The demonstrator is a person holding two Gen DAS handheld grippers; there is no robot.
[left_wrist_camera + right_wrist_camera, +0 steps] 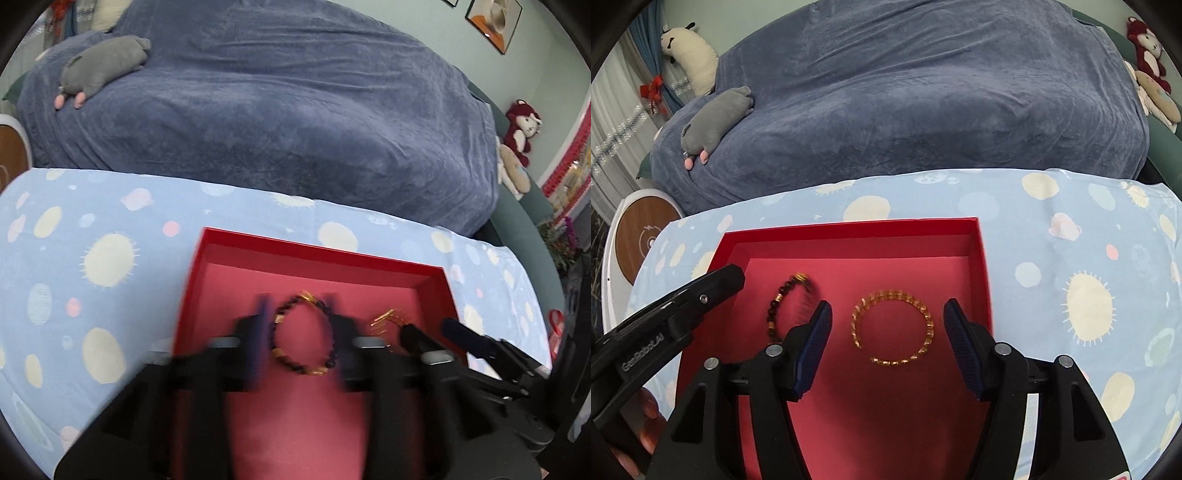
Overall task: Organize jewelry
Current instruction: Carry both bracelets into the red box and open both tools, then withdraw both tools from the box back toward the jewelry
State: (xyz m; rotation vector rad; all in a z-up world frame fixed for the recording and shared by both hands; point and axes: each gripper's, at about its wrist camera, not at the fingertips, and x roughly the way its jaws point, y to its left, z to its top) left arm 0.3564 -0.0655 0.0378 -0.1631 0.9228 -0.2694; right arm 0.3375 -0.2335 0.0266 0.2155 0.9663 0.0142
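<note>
Two bracelets lie in the red box (982,266) on the bench.
Left tool (299,332) stands half open around the dark beaded bracelet (304,332), not gripping; right tool (886,332) stands open around the gold bracelet (929,325). Placing seems done; next, I think, lift both tools clear.

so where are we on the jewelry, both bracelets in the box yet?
Looks so. The dark beaded bracelet and the gold bracelet both lie flat on the floor of the red box. Nothing is in hand: the left gripper and right gripper straddle them with jaws open, pads clear. No other jewelry shows on the space-print cloth. No lid in view, so closing is unclear.
</note>
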